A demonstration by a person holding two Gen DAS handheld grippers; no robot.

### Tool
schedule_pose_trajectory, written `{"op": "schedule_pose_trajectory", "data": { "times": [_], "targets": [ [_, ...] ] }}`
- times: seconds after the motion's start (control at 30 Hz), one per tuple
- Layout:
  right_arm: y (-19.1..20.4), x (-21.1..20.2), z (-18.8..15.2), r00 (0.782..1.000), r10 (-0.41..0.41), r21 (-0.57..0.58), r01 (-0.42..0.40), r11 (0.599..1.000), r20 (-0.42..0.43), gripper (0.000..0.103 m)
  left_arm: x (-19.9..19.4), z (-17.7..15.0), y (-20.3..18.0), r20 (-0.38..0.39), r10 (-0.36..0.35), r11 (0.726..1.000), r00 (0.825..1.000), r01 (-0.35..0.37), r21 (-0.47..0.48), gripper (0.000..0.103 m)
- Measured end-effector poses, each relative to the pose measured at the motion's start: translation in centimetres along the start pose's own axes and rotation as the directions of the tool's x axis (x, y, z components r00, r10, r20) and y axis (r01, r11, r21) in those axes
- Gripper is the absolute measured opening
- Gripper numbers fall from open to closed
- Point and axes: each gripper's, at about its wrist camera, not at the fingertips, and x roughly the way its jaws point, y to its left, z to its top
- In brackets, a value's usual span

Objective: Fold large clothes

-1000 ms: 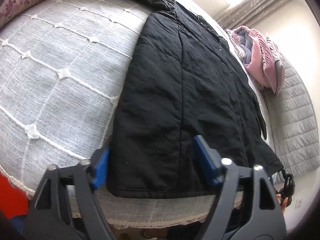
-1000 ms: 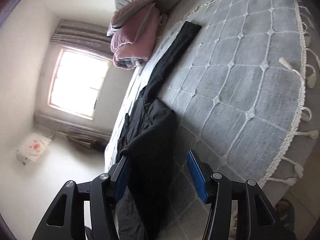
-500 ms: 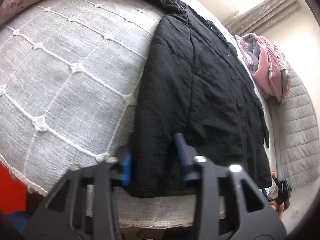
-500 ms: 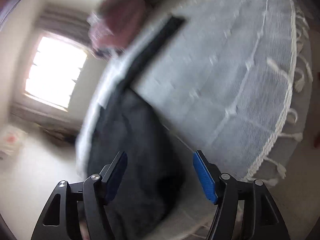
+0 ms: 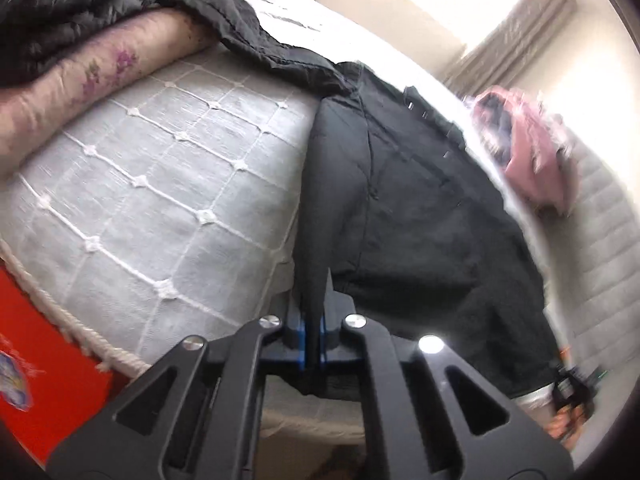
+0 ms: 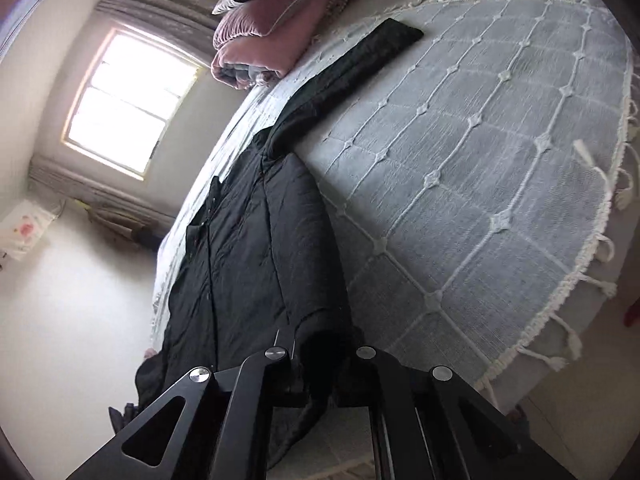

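A large black quilted coat lies spread on the grey-white bedspread, hem at the near bed edge. My left gripper is shut on the coat's left hem corner, with a pinched fold rising between the blue pads. In the right wrist view the same coat stretches away, one sleeve reaching toward the pillows. My right gripper is shut on the coat's other hem corner, and dark fabric bunches between its jaws. It also shows small at the bed edge in the left wrist view.
Folded pink and grey bedding is stacked by the headboard. A floral bolster with a dark quilted garment on it lies at the left. A red object stands below the bed edge. The bedspread has a tasselled fringe.
Both grippers went from open around the hem to shut on it. The left has lifted a fold of the coat's edge, and the right moved in onto its corner.
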Motion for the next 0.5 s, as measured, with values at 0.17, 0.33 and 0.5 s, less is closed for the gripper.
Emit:
{"op": "schedule_pose_trajectory", "data": {
  "times": [0.17, 0.33, 0.5],
  "targets": [
    [-0.5, 2.8, 0.5, 0.983, -0.165, -0.076, 0.159, 0.984, -0.084, 0.012, 4.3, -0.8, 0.2, -0.113, 0.089, 0.996, 0.99, -0.088, 0.014, 0.012],
    [-0.2, -1.0, 1.8, 0.954, -0.255, -0.043, 0.265, 0.963, 0.155, 0.025, 2.0, 1.1, 1.8, -0.05, 0.023, 0.996, 0.998, -0.027, -0.084, 0.018],
    [5.0, -2.6, 3.6, 0.956, -0.154, -0.113, 0.187, 0.976, 0.251, 0.028, -0.3, 4.6, 0.3, 0.102, 0.111, 0.994, 0.989, -0.107, -0.038, 0.049]
  ]
}}
